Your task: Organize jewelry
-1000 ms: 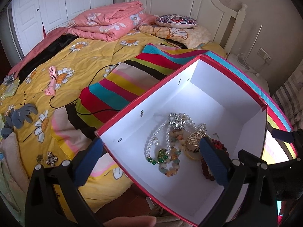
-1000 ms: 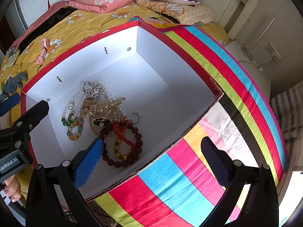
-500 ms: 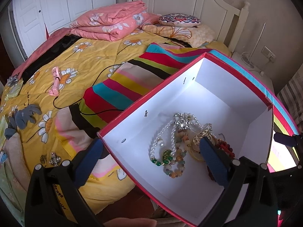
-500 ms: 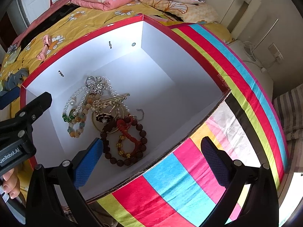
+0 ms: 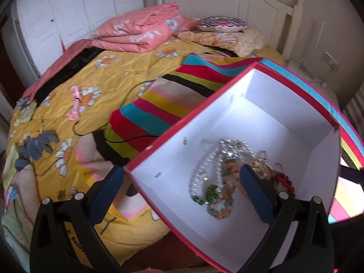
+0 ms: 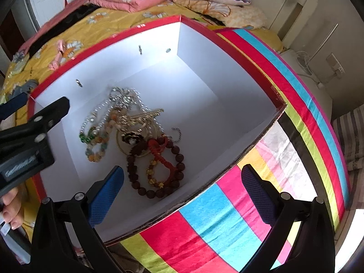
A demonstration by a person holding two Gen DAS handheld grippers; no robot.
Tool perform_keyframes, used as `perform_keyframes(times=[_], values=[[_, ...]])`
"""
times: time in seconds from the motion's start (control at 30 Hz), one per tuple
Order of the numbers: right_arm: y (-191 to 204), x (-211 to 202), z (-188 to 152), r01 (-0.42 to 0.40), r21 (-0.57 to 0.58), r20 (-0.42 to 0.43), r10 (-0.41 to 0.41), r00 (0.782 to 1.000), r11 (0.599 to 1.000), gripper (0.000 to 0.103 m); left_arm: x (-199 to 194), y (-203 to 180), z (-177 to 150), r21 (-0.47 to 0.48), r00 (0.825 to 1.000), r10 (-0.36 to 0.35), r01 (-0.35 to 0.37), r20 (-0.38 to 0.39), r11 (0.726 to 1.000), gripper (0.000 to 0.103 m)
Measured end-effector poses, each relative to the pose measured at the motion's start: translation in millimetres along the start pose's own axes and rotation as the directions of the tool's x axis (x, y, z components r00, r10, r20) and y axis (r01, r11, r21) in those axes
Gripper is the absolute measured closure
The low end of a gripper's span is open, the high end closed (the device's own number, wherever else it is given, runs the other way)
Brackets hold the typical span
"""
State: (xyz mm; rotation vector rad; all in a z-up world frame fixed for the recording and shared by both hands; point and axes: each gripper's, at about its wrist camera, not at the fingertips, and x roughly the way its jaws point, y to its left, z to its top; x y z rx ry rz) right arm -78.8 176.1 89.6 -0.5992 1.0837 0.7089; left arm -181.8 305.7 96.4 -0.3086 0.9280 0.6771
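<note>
A red-rimmed box [image 5: 173, 122] [image 6: 227, 41] with a white inside sits on the bed and holds a heap of jewelry. In the heap lie a pearl necklace [image 6: 124, 100] [image 5: 204, 166], a green and orange bead bracelet [image 6: 95, 145] [image 5: 220, 207], a gold clip [image 6: 145, 116], a red knotted cord [image 6: 159, 150] and a dark brown bead bracelet [image 6: 157, 182]. My left gripper [image 5: 182, 193] is open and straddles the box's left wall, its right finger above the jewelry. My right gripper [image 6: 182, 193] is open across the near wall, its left finger inside the box. Neither holds anything.
The box rests on a striped cloth [image 6: 227, 227] over a yellow daisy quilt [image 5: 109, 79]. A pink hand fan [image 5: 76, 104], a black cable [image 5: 118, 138], a grey item [image 5: 36, 147] and a small sparkly brooch [image 5: 68, 193] lie on the quilt. Folded pink bedding [image 5: 136, 34] and pillows sit by the headboard.
Both views have shifted slightly: the box sits lower and further right in the left view and looks larger in the right view. The jewelry lies as before. Both grippers stay open.
</note>
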Motion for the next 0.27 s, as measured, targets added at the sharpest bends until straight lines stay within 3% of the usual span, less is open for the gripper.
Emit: perform_keyframes(times=[0.13, 0.2, 0.27], values=[[-7.6, -23.2, -6.5, -0.034, 0.023, 0.097, 0.031, 0.995, 0.999, 0.004, -16.9, -8.0, 4.6, 0.040, 0.997, 0.074, -0.075, 0.026, 0.996, 0.002], [-21.3, -45.5, -17.0, -0.052, 0.066, 0.197, 0.038, 0.980, 0.996, 0.004, -37.4, -16.2, 5.4, 0.063, 0.994, 0.064, -0.070, 0.092, 0.996, 0.002], [-43.3, -72.8, -42.2, -0.068, 0.116, 0.332, 0.026, 0.943, 0.991, 0.004, -65.4, -30.8, 2.7, 0.093, 0.984, 0.011, -0.028, 0.180, 0.995, 0.002]])
